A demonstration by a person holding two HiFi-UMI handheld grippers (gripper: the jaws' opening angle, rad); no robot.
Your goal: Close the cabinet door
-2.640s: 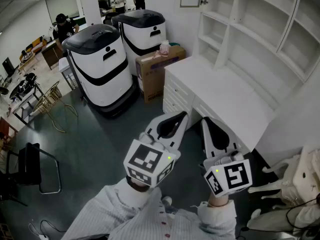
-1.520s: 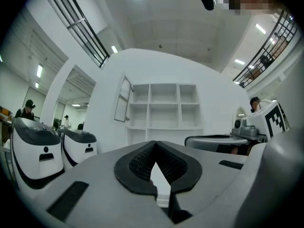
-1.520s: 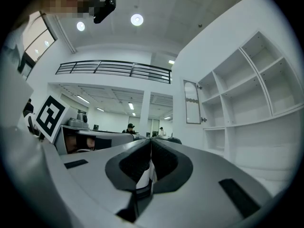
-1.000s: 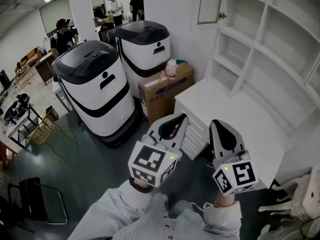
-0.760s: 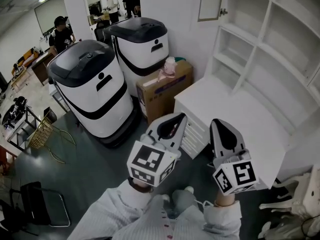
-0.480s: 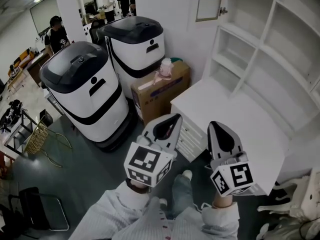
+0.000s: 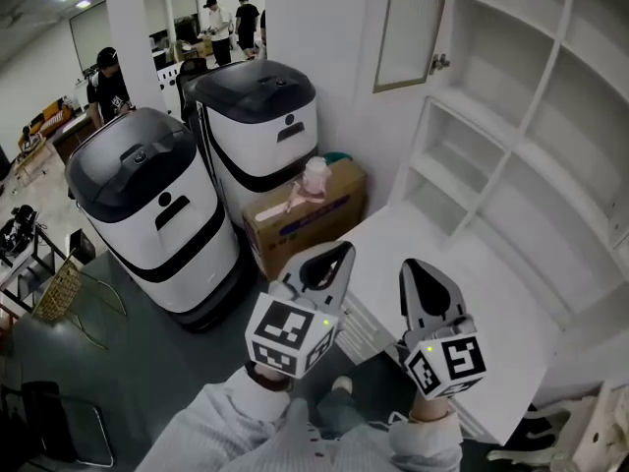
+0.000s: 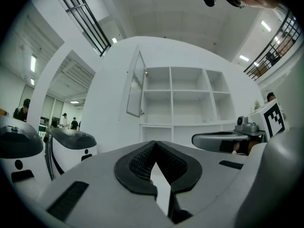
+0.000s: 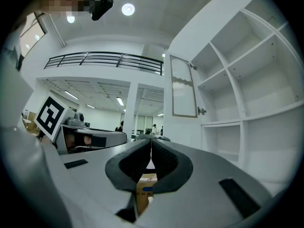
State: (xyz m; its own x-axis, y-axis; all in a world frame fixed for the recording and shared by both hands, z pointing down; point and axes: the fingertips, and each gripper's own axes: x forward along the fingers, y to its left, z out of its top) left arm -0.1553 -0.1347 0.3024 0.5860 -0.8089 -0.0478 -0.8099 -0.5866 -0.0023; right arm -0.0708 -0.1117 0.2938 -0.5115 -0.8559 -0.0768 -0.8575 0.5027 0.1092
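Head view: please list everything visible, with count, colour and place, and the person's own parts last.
cabinet door: 1, white frame with pale panel, swung open at the shelf unit's left edge
shelf unit: 1, white, compartments in view bare, right
counter: 1, white, below the shelves
machines: 2, white with black tops, left on the floor
cardboard box: 1, brown, between the machines and the counter, a small pale item on top
wire basket: 1, gold, far left
people: at least three, dark or light tops, background top left
left gripper: 1, grey, bottom centre, jaws shut, empty
right gripper: 1, grey, beside it, jaws shut, empty
sleeves: 2, pale, bottom edge
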